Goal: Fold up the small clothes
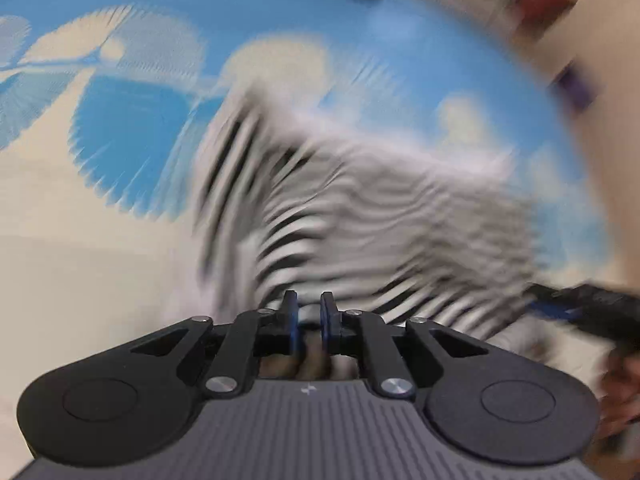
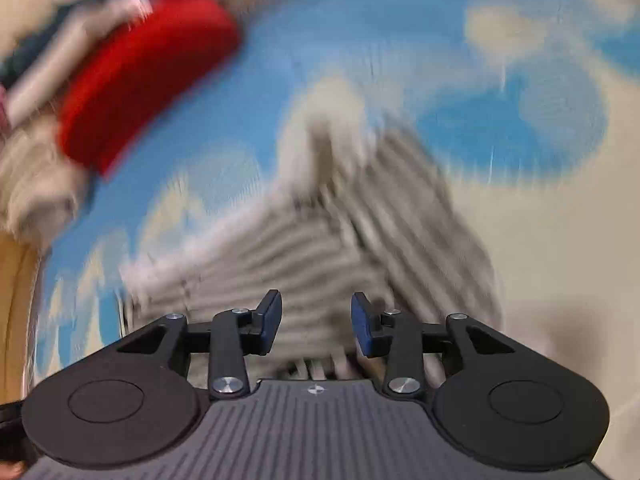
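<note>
Fabric of a black-and-white striped garment [image 1: 360, 216] sits pinched between the nearly closed fingers of the left gripper [image 1: 309, 312]. The right gripper [image 2: 316, 320] hangs over the same garment [image 2: 320, 264] with its fingers spread apart, gripping nothing. The garment lies crumpled on a blue-and-cream patterned sheet [image 1: 140, 120], a red cushion [image 2: 144, 76] well beyond it; everything is motion-blurred.

Striped garment [image 1: 360, 208]: soft ribbed-looking cloth, white with black bars, matt, blurred. Blue-and-cream sheet [image 1: 140, 120] beneath: woven printed fabric, dull finish; red item [image 2: 148, 76] looks like fuzzy matt cloth. Left claw [image 1: 309, 312] and right claw [image 2: 316, 320]: matt black plastic links, shiny metal rivets, blue rubbery pads.
</note>
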### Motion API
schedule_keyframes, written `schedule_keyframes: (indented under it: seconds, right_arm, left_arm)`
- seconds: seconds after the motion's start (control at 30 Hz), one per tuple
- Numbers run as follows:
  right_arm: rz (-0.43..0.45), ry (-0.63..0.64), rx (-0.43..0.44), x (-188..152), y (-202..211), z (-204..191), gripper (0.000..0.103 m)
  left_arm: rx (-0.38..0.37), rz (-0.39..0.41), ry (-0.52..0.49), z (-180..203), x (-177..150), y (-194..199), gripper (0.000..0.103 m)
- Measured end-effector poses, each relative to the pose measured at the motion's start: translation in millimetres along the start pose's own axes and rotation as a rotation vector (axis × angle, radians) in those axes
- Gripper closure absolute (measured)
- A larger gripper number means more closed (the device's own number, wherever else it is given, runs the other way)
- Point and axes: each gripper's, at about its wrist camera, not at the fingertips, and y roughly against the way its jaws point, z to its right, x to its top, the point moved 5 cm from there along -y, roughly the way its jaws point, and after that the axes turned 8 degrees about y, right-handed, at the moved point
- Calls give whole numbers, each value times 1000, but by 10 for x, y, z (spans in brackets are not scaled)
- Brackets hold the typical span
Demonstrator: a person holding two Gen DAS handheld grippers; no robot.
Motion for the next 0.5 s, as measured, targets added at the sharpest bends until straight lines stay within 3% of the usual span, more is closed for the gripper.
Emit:
schedule_keyframes:
  seconds: [0.03,0.07,0.17,0.27,0.3,0.4,0.5]
  right_arm:
    - [-32,-24,-37,-63,-88,100,68]
    - [-34,-43,-42,-78,-112,147,76]
    - [31,-18,-24,9,35,38,73]
    - [109,53,15,90,245,-91,57]
    - [74,56,-12,66,195,-63,55]
    - [-50,-31,-101,-64,-6,134,55]
    - [16,-79,-76,-40,234,126,56]
  left_arm:
    - [78,-34,-3,-100,-49,-123,99]
    - [94,-43,21,-160,-68,-158,101]
    - [14,31,24,-101,-10,85,95]
    - [-82,98,-27,19,55,237,84]
    - [-67,73,-32,35,24,163,84]
    - [76,-65,-24,-145,-159,-177,89]
    - [42,15,-43,-73,-123,115,87]
